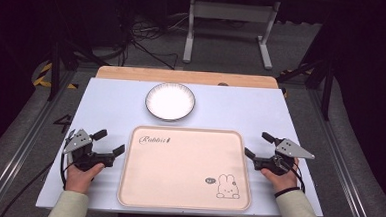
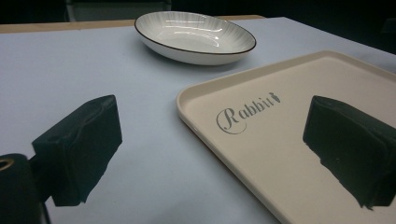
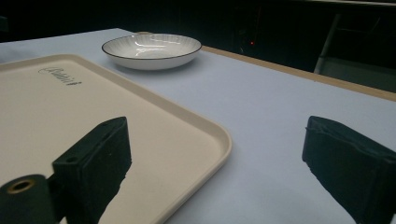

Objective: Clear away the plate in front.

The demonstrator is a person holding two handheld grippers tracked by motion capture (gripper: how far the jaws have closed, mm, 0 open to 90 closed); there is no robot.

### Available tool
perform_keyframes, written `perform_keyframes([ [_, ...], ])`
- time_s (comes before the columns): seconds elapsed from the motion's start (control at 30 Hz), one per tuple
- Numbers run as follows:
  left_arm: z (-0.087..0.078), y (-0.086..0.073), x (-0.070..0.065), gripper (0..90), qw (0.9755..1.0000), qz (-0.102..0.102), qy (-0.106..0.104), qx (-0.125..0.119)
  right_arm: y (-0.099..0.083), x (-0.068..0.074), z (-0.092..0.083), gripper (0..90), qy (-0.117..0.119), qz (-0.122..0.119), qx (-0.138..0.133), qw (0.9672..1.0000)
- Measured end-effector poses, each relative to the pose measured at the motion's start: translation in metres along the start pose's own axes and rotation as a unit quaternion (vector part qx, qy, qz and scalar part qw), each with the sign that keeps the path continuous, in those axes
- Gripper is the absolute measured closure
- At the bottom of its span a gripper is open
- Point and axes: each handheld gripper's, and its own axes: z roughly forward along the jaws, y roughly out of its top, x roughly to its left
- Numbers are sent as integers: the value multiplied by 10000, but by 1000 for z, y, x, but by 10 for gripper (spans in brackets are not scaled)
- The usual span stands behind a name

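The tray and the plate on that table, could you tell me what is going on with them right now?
A person holds a gripper in each hand beside a cream tray. The left gripper sits at the tray's left edge and the right gripper at its right edge, both with jaws open and holding nothing. A white plate stands on the table beyond the tray, untouched. The tray carries nothing.

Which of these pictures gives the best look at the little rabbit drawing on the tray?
The high view: the rabbit drawing sits whole at the tray's near right corner. The left gripper view and the right gripper view catch the tray's far part with its "Rabbit" lettering.
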Motion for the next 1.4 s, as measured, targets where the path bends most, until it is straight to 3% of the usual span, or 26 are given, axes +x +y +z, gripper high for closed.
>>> perform_keyframes([
  [0.1,1,0,1,55,9999,-89,94,21,0,0,0,112,0,1,0,10000],
  [0.27,3,3,0,62,9998,31,44,212,0,0,0,128,23,19,6,10000],
  [0.3,4,3,0,63,9998,-69,36,207,0,0,0,131,14,0,20,10000],
  [0.4,4,6,3,66,9998,-181,15,102,0,0,1,132,4,-17,28,10000],
  [0.5,4,15,2,77,9999,-135,10,-21,0,1,1,132,-35,-29,47,10000],
  [0.6,7,21,1,80,10000,-44,-19,-22,0,1,2,134,-45,-44,58,10000],
  [0.77,10,28,1,80,9999,-75,-90,-7,1,1,2,135,-49,-68,76,9999],
  [0.87,10,34,1,79,9998,-45,-135,-156,1,1,2,137,-56,-54,79,9999],
  [1.0,14,39,2,71,9997,-156,-131,-165,1,1,2,138,-48,-23,72,10000],
  [1.4,27,55,4,81,9993,-86,-259,-273,0,1,1,137,-76,-33,63,9999],
])
